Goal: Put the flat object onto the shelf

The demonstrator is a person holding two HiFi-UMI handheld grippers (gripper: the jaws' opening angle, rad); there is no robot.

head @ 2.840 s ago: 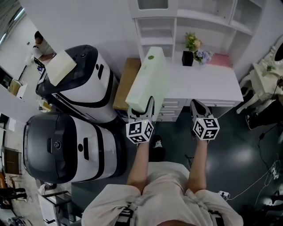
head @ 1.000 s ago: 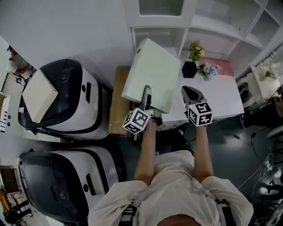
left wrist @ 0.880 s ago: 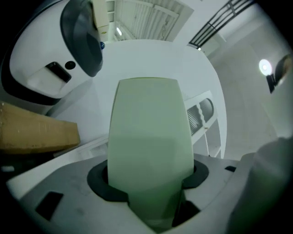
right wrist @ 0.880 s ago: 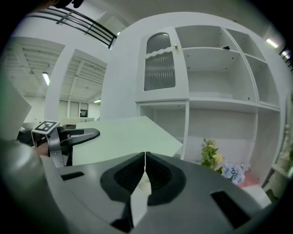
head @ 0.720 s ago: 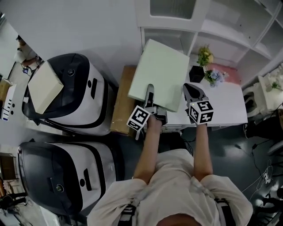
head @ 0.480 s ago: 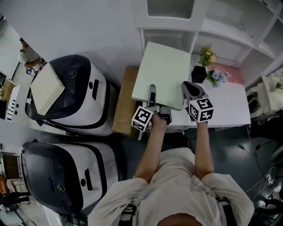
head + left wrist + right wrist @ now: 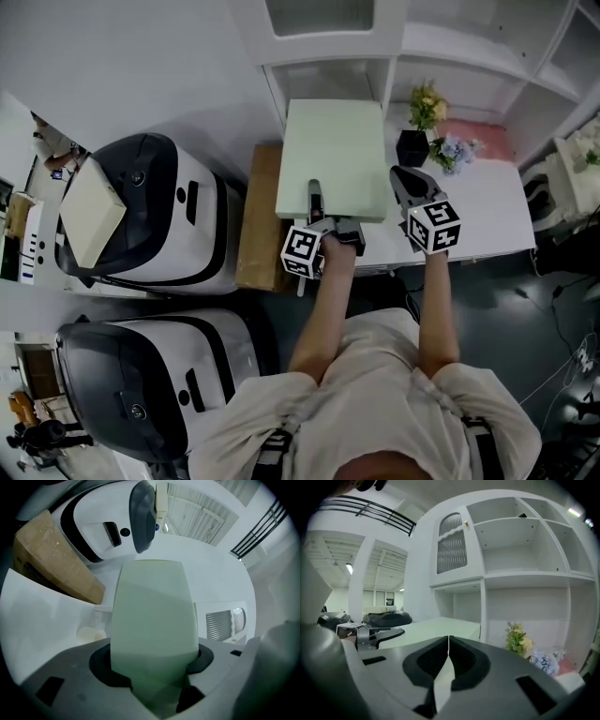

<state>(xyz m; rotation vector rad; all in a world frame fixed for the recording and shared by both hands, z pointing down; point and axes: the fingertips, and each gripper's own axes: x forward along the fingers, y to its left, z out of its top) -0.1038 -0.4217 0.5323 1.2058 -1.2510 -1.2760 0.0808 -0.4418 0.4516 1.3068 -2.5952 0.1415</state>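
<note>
Gripping the pale green board [image 7: 333, 155], the left claw [image 7: 316, 199] is outstretched forward.

flat object [image 7: 333, 159] over desk [image 7: 478, 202], before shelf [image 7: 328, 58] | plant pot [image 7: 411, 147] right of it | cardboard box [image 7: 253, 220] left

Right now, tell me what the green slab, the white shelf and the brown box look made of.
Slab: pale green, matte and uniform, with no grain or glare; likely foam or coated board, uncertain.
Shelf: smooth white flat panels with square edges; probably painted or laminated wood board.
Box: dull tan, speckled surface in the left gripper view; looks like cardboard or chipboard.
</note>
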